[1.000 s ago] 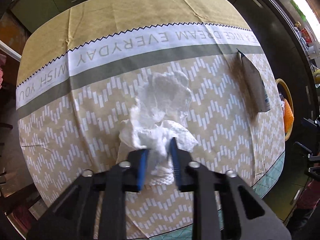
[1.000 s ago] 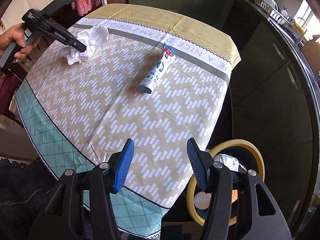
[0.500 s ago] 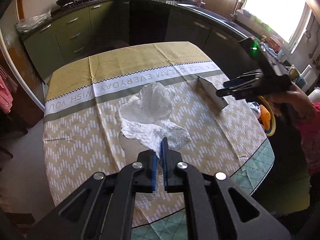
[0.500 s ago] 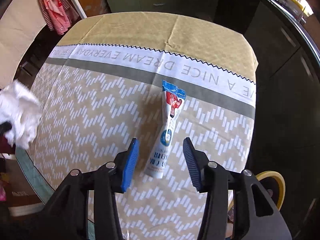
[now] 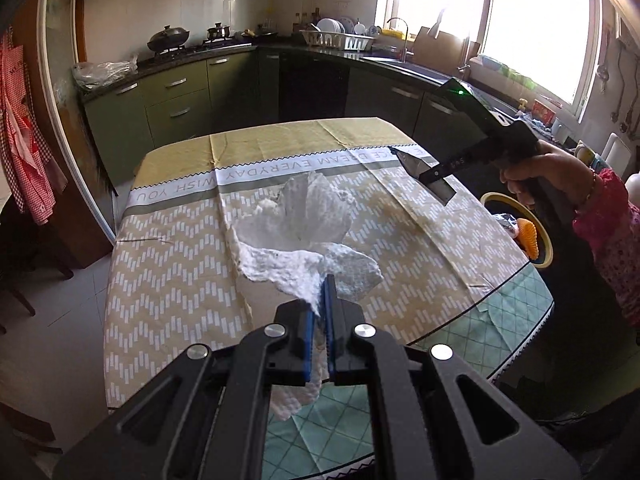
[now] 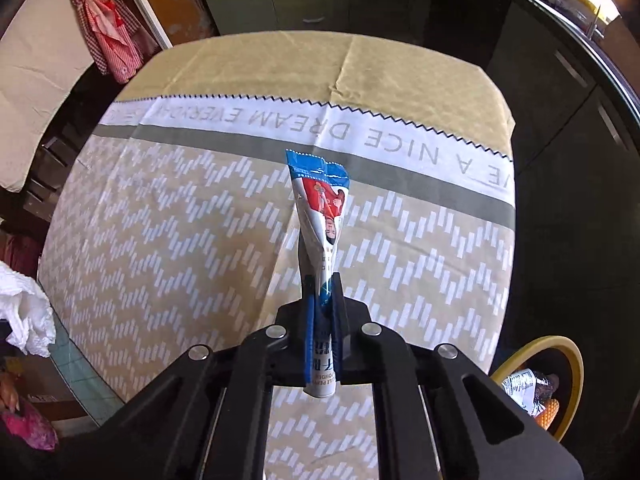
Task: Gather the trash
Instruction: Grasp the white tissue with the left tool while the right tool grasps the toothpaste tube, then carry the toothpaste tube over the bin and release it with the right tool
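A crumpled white paper towel [image 5: 304,220] hangs above the patterned tablecloth [image 5: 168,248], pinched at one corner by my left gripper [image 5: 320,282], which is shut on it. The towel also shows at the left edge of the right wrist view [image 6: 24,312]. A narrow white packet [image 6: 324,216] with a blue top and a red picture sits between the pads of my right gripper [image 6: 323,280]. Its jaws are closing tight on the packet's lower part. In the left wrist view the right gripper [image 5: 436,178] is over the table's far right, held by a hand.
A yellow-rimmed bin [image 6: 576,364] with trash inside stands on the floor off the table's right side, also seen as the bin [image 5: 548,248] beside the person's pink sleeve [image 5: 608,232]. Dark green kitchen cabinets [image 5: 168,108] run behind the table.
My left gripper has lifted the paper towel off the cloth and tilted up. My right gripper moved over the packet and shut on it.
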